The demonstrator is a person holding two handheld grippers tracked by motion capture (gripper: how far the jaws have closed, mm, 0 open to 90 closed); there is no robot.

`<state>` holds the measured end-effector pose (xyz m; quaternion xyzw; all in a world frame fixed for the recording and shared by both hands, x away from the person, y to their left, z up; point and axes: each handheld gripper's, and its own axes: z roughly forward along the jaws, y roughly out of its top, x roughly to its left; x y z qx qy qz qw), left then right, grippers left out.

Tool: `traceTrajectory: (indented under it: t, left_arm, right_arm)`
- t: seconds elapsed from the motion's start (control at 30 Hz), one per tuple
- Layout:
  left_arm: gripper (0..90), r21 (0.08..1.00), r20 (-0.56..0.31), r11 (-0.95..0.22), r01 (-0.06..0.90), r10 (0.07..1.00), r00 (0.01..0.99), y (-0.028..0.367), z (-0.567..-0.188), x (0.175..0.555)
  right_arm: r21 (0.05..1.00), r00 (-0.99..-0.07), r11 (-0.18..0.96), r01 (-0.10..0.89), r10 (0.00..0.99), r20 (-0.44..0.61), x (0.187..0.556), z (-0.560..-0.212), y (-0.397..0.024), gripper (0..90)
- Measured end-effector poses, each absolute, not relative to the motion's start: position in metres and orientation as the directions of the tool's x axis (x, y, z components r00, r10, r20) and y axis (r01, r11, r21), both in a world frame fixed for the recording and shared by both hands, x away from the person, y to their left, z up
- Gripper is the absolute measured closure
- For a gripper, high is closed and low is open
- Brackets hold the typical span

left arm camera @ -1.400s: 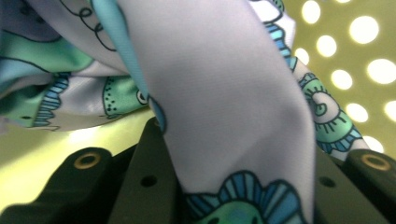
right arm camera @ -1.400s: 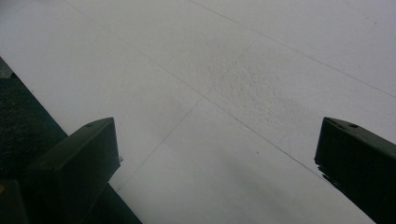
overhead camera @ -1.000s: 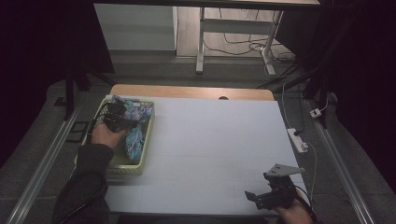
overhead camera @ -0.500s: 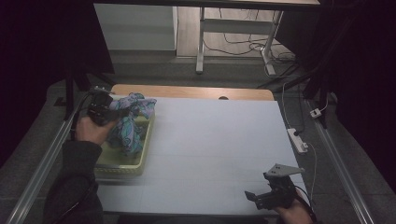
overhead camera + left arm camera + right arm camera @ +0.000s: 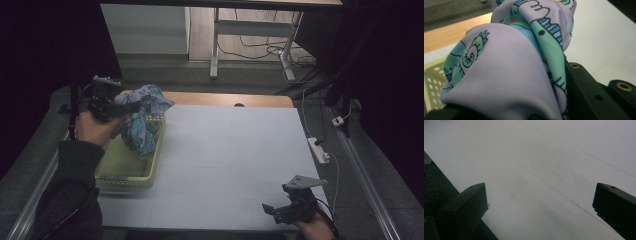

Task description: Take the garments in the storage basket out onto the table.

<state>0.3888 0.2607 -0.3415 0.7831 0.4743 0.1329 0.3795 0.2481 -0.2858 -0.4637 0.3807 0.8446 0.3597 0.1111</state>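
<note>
1. Cloth hangs bunched from the left gripper, lifted above the yellow basket at the table's left edge, its lower end dangling into the basket.
2. Left jaws pinch the fabric tight.
3. Right gripper rests near the table's front right corner, jaws spread wide with nothing between them.

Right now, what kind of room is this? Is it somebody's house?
Probably not a house: it looks like a lab or workshop set up for recording. A bare white table stands among loose cables on the floor, a power strip lies at the table's edge, and a metal desk frame stands behind.
</note>
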Motion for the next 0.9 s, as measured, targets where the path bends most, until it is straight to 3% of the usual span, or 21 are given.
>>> traceTrajectory:
  t: [0.47,0.9]
  left_arm:
    - [76.2,0.766,-0.126,-0.308,0.564,0.789,0.602,0.229,-0.293,0.385]
    - [76.0,0.789,-0.116,-0.354,0.502,0.716,0.688,0.181,-0.281,0.392]
  right_arm:
    - [0.694,-0.687,0.452,0.56,0.721,0.085,0.248,-0.464,-0.286,0.0]
    - [0.696,-0.688,0.451,0.558,0.721,0.085,0.247,-0.463,-0.286,0.0]
